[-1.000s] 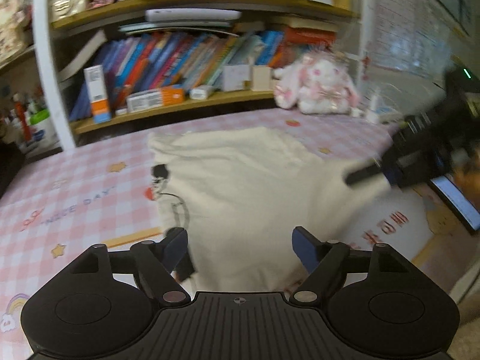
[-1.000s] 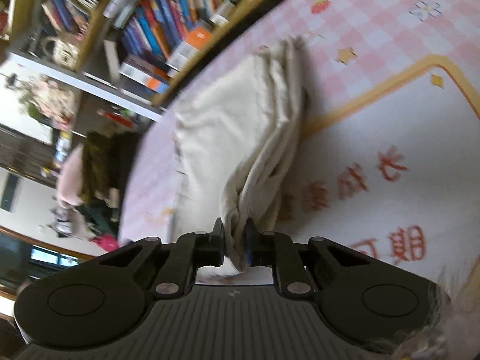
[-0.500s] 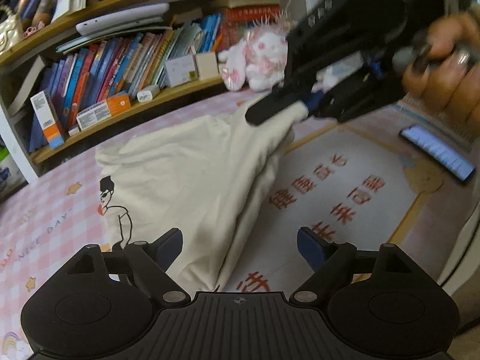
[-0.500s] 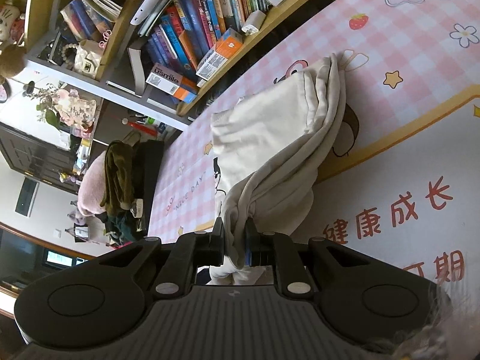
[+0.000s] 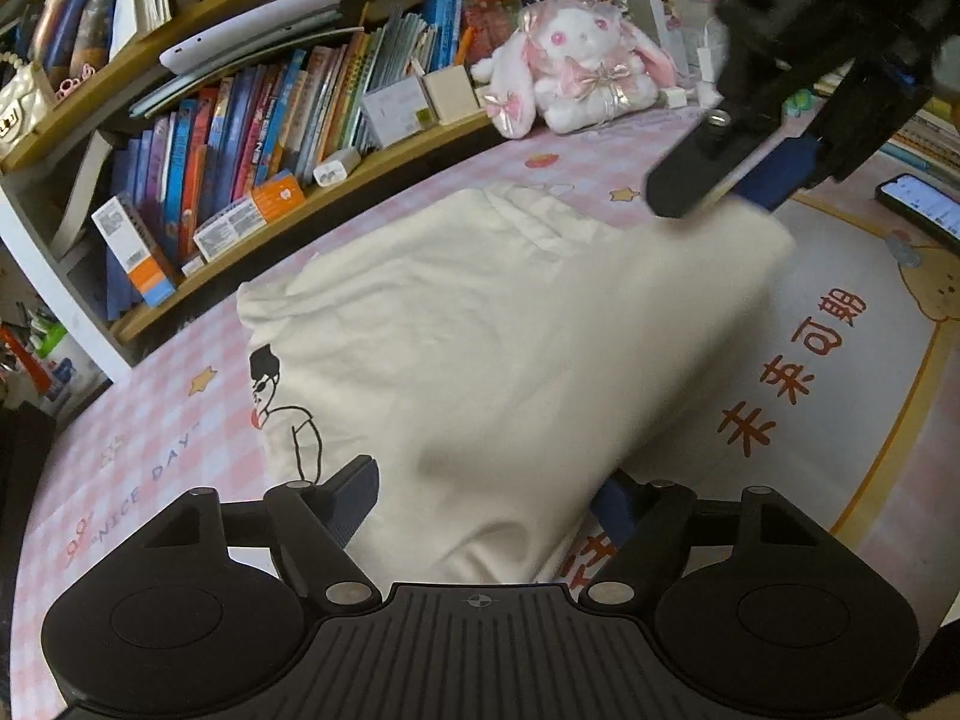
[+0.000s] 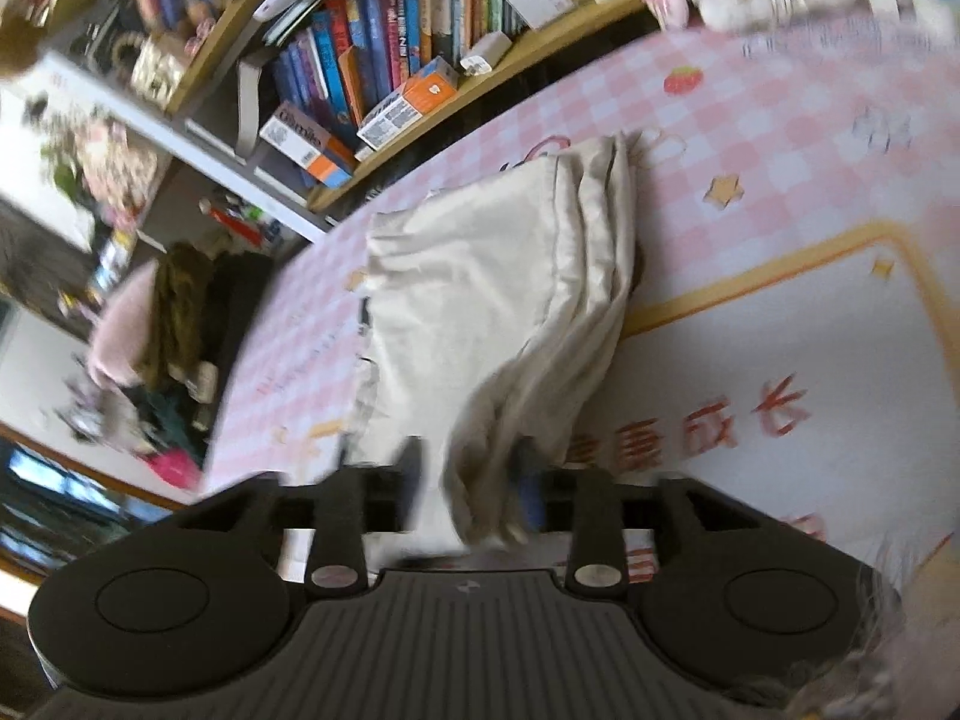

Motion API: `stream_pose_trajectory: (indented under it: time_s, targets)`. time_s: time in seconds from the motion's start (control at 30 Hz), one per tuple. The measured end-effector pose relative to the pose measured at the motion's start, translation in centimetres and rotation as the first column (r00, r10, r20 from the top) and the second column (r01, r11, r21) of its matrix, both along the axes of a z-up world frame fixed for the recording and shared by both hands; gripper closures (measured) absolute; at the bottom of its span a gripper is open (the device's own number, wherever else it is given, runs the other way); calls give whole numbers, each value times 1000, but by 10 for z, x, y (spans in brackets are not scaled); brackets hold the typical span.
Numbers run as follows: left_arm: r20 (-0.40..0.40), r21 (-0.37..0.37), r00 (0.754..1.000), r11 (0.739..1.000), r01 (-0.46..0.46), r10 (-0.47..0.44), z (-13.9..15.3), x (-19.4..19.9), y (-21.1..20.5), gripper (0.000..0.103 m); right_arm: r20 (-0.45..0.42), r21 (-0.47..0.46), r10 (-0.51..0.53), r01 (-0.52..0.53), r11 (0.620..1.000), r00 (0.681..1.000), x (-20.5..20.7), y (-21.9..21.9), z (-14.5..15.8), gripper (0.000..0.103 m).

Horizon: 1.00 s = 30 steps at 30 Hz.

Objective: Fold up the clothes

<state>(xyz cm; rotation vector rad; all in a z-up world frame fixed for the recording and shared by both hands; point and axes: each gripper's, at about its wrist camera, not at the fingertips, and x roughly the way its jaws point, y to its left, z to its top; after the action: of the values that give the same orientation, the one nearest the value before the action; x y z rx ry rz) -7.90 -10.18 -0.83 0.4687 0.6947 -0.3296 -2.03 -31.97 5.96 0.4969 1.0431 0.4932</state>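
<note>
The cream shirt (image 5: 492, 330) lies on the tabletop (image 5: 150, 468) near the bookshelf (image 5: 252, 276). Right tool (image 6: 468, 480) is opening, bunched cloth between; left tool (image 5: 489, 495) is closing over its edge. Soft, light; grip the hem.

cream shirt (image 5: 510, 324) on pink checked mat (image 5: 150, 450)

- Cream garment (image 5: 480, 324), black line-drawn figure with a red mouth at its left edge
- Pink-and-white checked mat (image 5: 150, 456), orange stars, red strawberry, white centre panel edged in orange with red characters at right of the frame
- White-and-pink plush rabbit (image 5: 576, 60), upper right
- Black grippers, blue finger pads (image 5: 774, 174)
- Blue, red, orange book spines (image 5: 252, 138), upper left
</note>
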Motion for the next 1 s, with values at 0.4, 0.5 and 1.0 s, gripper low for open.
stream_pose_trajectory:
  time_s: [0.4,0.5,1.0]
  targets:
    - [-27,-35,1000,999,7,-8,1,4,4,26,240,-785,814,-387,483,529,-62,70,4,11]
    - [-30,-40,1000,999,2,-4,2,4,5,26,201,-814,867,-415,407,457,-69,92,-17,11]
    - [13,105,999,994,44,-46,-10,-14,2,27,128,-870,914,-400,290,385,-60,130,-50,89]
